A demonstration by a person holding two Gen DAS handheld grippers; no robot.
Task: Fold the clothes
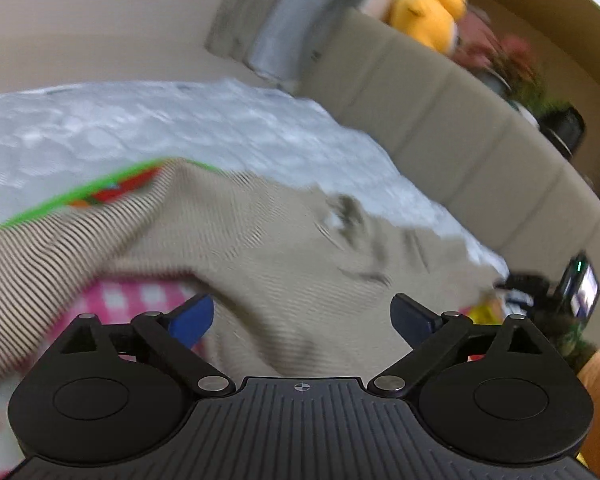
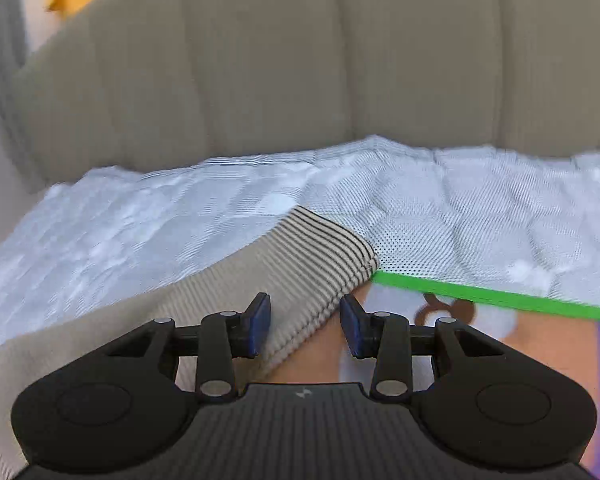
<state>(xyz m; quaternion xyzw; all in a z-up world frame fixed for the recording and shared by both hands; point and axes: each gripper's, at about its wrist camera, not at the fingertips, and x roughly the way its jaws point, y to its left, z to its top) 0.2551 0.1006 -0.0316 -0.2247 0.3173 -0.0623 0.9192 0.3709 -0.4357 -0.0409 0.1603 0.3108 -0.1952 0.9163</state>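
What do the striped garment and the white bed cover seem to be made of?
The striped garment looks like a soft ribbed knit, probably cotton or a blend: fine dark lines on beige, matte, and it folds limply. The bed cover looks like a textured woven or mesh fabric, with a dotted pattern and a slight sheen.

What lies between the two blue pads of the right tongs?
In the right wrist view, the edge of the beige striped knit garment lies between the open right tongs, with the colourful green-edged mat beneath.
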